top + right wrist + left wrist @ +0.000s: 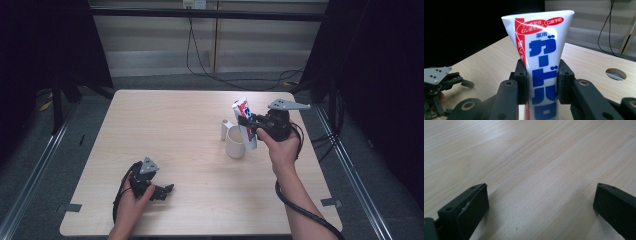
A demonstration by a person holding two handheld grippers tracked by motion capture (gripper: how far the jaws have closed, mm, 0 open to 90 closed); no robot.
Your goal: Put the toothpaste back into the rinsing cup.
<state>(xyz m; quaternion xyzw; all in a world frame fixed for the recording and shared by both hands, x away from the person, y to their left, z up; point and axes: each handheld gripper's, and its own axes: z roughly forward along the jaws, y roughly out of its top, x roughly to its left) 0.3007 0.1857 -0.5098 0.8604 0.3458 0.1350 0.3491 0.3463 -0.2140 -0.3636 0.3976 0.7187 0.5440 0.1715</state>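
Presently, on the pale wood-grain table [190, 130], I list the following.

Item one: my right gripper [541, 82], black, two-jawed, clenched on a white plastic toothpaste tube with blue lettering and a red band [541, 57]. Its jaws press the tube's two sides about midway along. The tube stands nearly upright, crimped flat end uppermost, tilted slightly. In the high view the tube [245, 120] sits at the right half of the table with its lower end at or just inside the rim of a white cylindrical cup [235, 142]; whether it touches the cup I cannot tell from that angle.

Item two: a small white upright cylinder [226, 129], just beside the cup on its far left.

Item three: my left gripper [167, 189], black with a grey three-cornered plate, low over the near left part of the table, well apart from the cup. Its jaws stand wide apart, released, with bare table [536, 170] between them.

Item four: a round cable hole [615, 74] in the tabletop, seen from my right gripper.
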